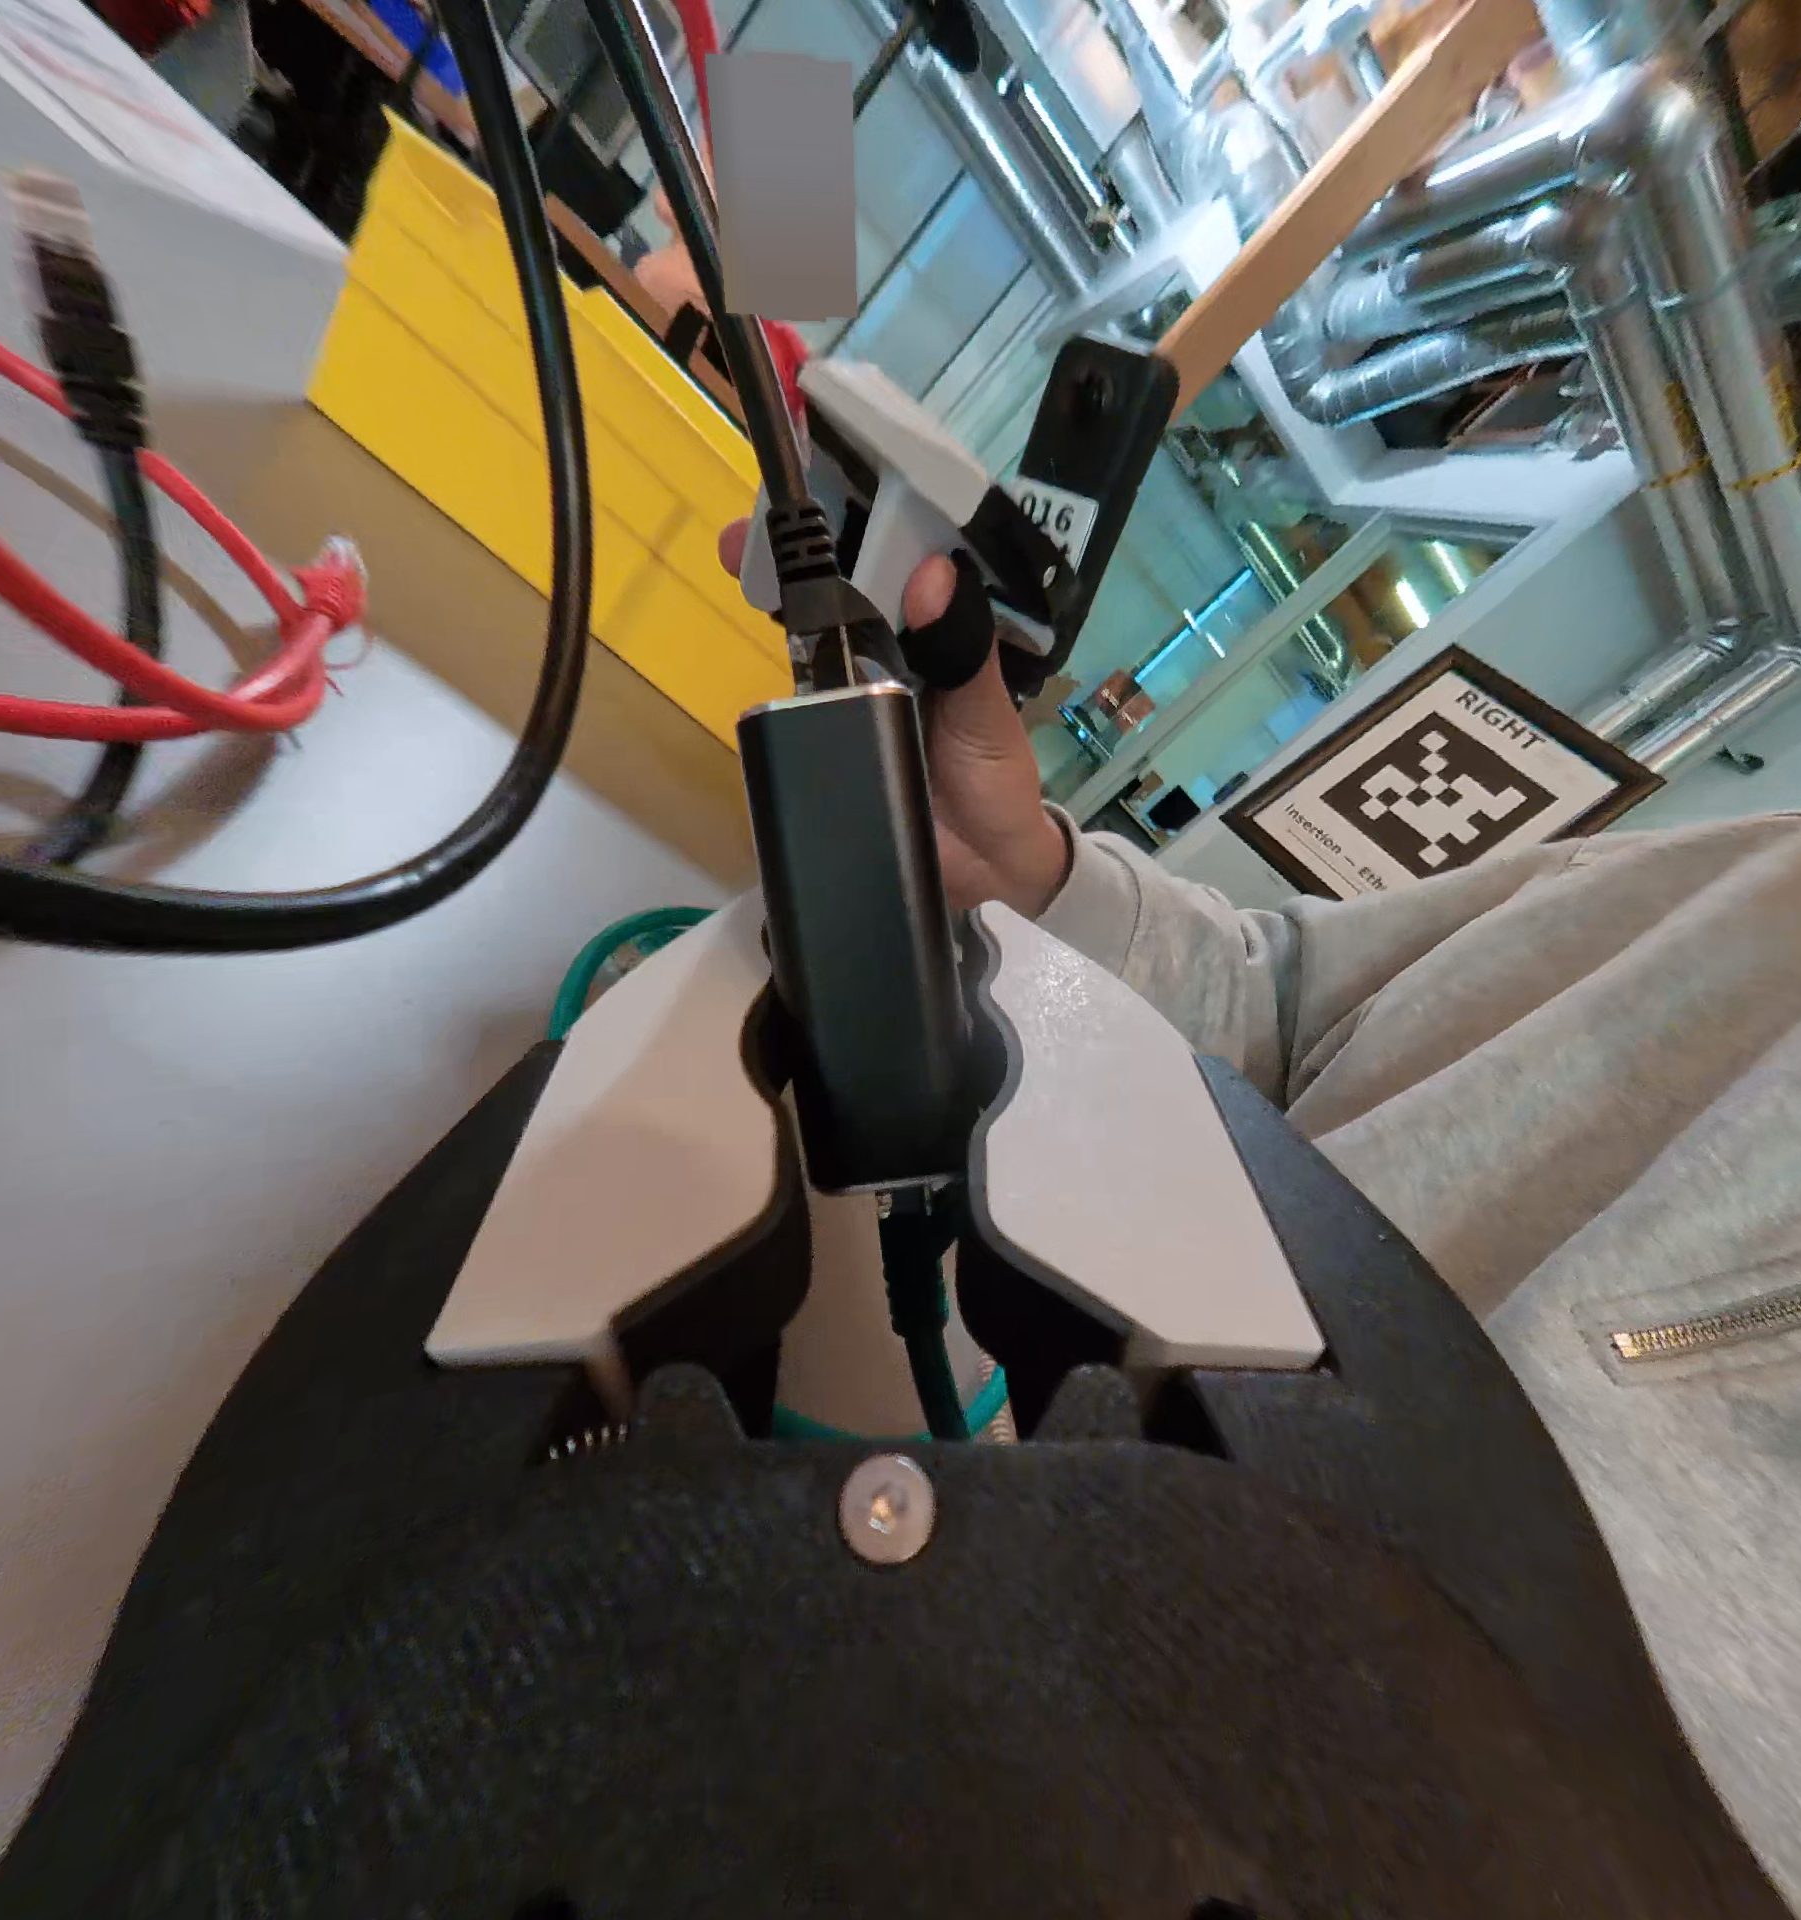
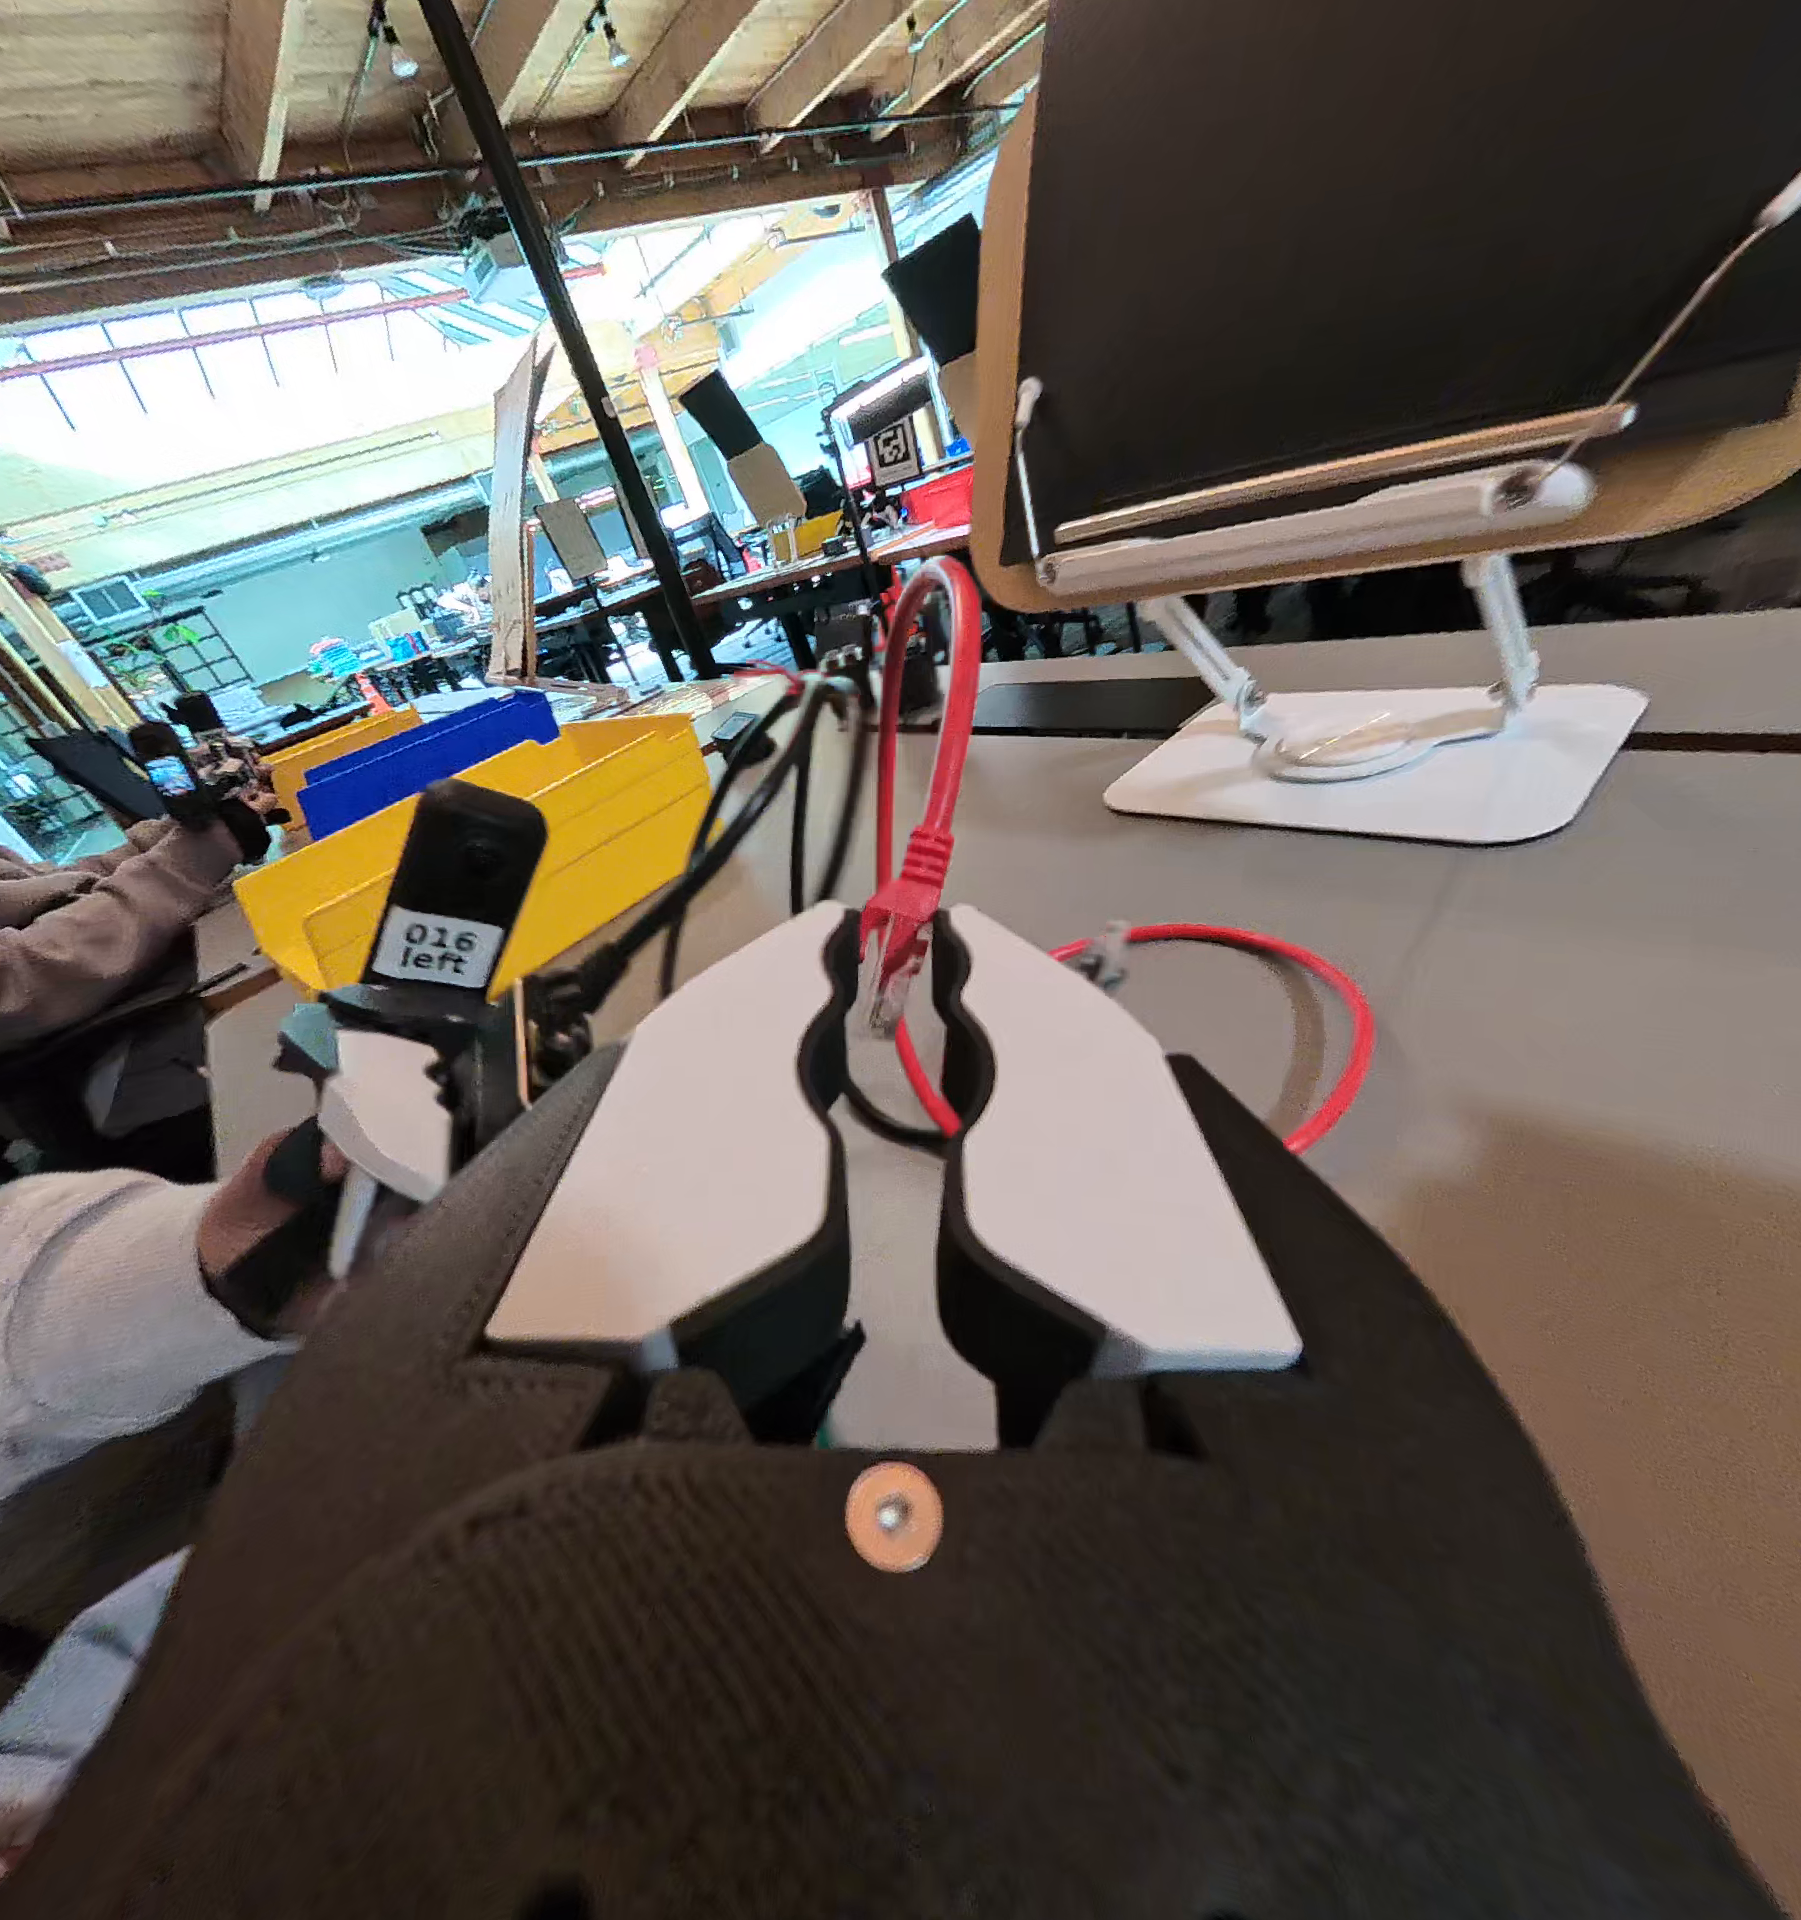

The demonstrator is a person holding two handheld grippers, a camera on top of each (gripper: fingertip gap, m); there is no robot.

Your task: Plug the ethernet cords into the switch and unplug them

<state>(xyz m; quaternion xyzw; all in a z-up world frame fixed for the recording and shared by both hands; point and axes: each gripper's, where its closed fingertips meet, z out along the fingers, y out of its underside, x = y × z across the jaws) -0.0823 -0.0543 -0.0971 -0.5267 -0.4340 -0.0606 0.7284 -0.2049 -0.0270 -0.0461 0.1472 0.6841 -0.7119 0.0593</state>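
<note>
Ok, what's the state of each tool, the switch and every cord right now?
Left tool: shut on the switch.
Switch: gripped.
Green cord: plugged into switch's near end.
Black cord: plug at switch's far end, apparently seated.
Right tool: shut on red plug.
Red plug: unplugged, gripped.
Other red cord end: loose on table.

Timber ceiling beams [image 2: 252, 94], bright skylights [image 2: 200, 384], silver ducts [image 1: 1654, 260]

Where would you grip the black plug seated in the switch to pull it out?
On its ribbed boot, just above the switch that the left gripper clamps, closing from either side: it stands in line with the switch, so pull straight out.
</note>
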